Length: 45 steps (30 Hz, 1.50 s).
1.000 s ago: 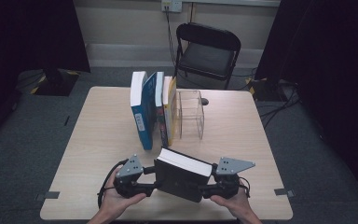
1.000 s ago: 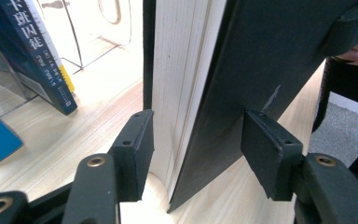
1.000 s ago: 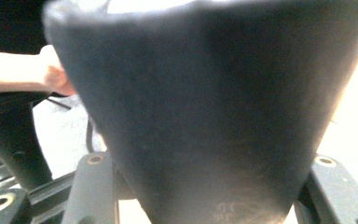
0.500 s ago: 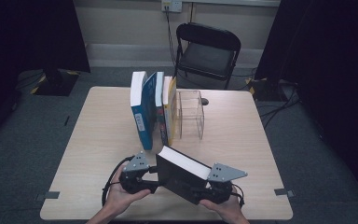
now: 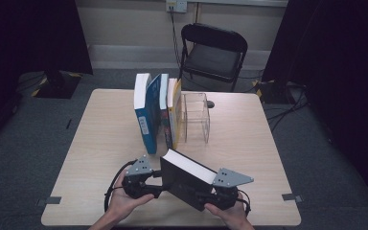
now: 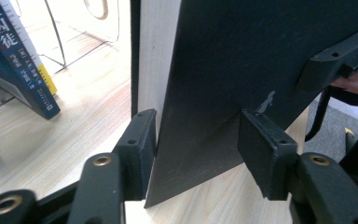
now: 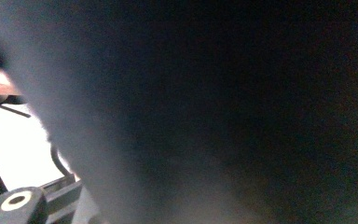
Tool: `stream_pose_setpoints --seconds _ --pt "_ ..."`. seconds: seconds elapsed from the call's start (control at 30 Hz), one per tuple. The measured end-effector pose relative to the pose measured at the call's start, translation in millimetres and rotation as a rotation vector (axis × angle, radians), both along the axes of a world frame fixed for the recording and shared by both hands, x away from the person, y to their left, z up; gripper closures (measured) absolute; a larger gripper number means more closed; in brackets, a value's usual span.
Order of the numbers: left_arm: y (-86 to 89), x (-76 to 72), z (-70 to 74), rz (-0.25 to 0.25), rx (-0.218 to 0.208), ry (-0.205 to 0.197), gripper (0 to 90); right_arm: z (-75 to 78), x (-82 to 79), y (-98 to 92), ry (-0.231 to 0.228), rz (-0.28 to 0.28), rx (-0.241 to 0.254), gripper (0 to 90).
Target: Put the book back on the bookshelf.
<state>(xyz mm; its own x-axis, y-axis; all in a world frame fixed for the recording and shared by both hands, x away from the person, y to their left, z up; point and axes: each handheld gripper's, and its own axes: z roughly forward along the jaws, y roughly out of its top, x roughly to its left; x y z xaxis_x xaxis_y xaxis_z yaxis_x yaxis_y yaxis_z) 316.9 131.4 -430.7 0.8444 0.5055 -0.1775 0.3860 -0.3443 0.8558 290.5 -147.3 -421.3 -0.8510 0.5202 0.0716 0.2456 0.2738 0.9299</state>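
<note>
Holding a black hardcover book between both claws, tilted over the near edge of the desk, its pale page block facing up and back toward the row of books. The left claw has its jaws on the book's lower left corner: in the left gripper view one pad sits flat against the page edge and the other pad lies on the black cover, so it's pinching the book by its thickness. The right claw is at the book's lower right end and its jaws have just been closing, but its own view is a dark blur of cover right up against the lens, so I can't tell whether its pads are actually pressing.

Other stuff around: an upright row of books stands mid-desk, with a blue book with a white spine on the left, a thinner one next to it and a yellow-edged book on the right end. Just beside that, touching or nearly so (hard to call from above), is a clear acrylic bookend stand. That row sits straight behind the held book. The blue book with Chinese lettering on its spine leans close to the left claw. A black folding chair stands past the far edge of the desk.
</note>
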Motion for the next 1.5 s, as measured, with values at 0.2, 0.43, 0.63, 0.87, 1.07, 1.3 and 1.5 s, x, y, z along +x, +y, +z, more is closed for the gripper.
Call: stream_pose_setpoints --seconds 0.2,0.43,0.63,0.87,1.07,1.3,1.5 --pt "8.4 0.0 0.0 0.034 0.003 -0.002 38.9 2.7 -0.6 -1.3 0.016 -0.012 -0.002 51.9" --pt "22.7 5.6 -6.4 0.099 0.03 0.028 36.8 5.4 2.9 -10.0 0.067 -0.053 0.03 52.8" --pt "40.5 13.7 -11.4 0.188 0.135 0.048 36.5 10.2 4.5 -14.2 0.078 -0.078 0.03 53.3" --pt "76.7 32.9 -27.4 0.357 0.201 0.11 34.0 18.2 7.1 -18.9 0.071 -0.127 0.014 53.8" --pt "82.8 39.5 -41.2 0.412 0.279 0.106 25.9 22.6 12.7 -26.4 0.077 -0.179 0.012 53.8" --pt "77.5 44.2 -49.4 0.435 0.338 0.131 20.1 26.2 18.8 -34.4 0.087 -0.218 0.012 54.0" --pt "79.3 48.4 -58.1 0.488 0.377 0.145 16.3 27.3 27.1 -41.3 0.088 -0.268 0.009 54.0"
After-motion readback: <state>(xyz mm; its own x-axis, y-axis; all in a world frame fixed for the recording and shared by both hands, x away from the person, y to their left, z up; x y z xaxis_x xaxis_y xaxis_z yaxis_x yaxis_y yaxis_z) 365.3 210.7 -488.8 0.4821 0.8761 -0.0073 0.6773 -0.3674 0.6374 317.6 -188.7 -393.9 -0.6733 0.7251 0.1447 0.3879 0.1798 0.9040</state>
